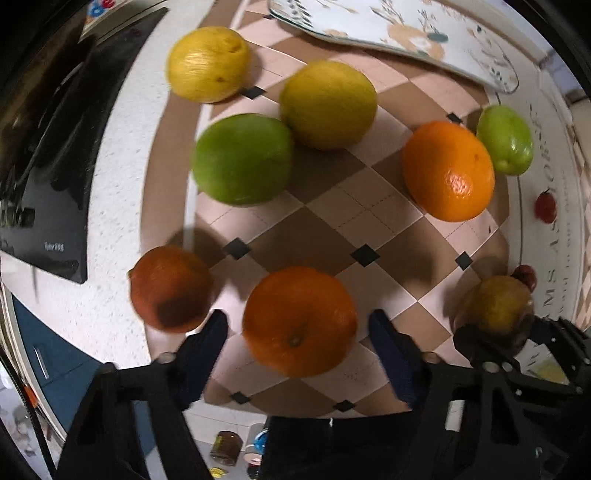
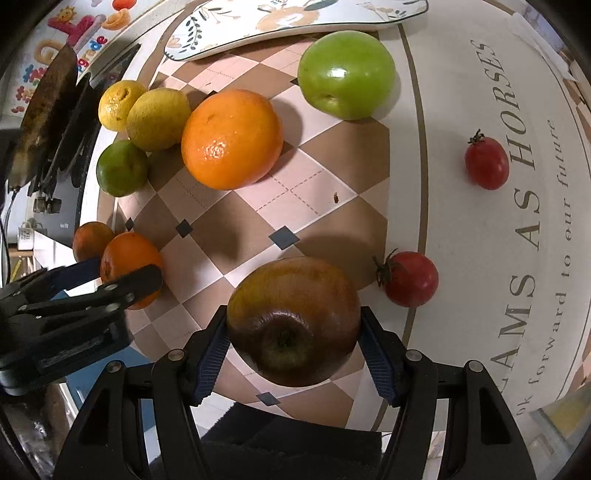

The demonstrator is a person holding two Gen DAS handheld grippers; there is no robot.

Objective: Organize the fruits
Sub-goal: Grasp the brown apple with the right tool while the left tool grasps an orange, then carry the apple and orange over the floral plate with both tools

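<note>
My left gripper is open around a near orange, with gaps on both sides; it also shows in the right wrist view. My right gripper is shut on a brownish apple, also seen in the left wrist view. On the checkered mat lie two lemons, a green lime, a second orange, a green apple and a dark orange. Two red tomatoes lie right of the mat.
A floral plate lies at the far edge of the mat. A black appliance stands on the white counter to the left. A white mat with printed lettering lies to the right.
</note>
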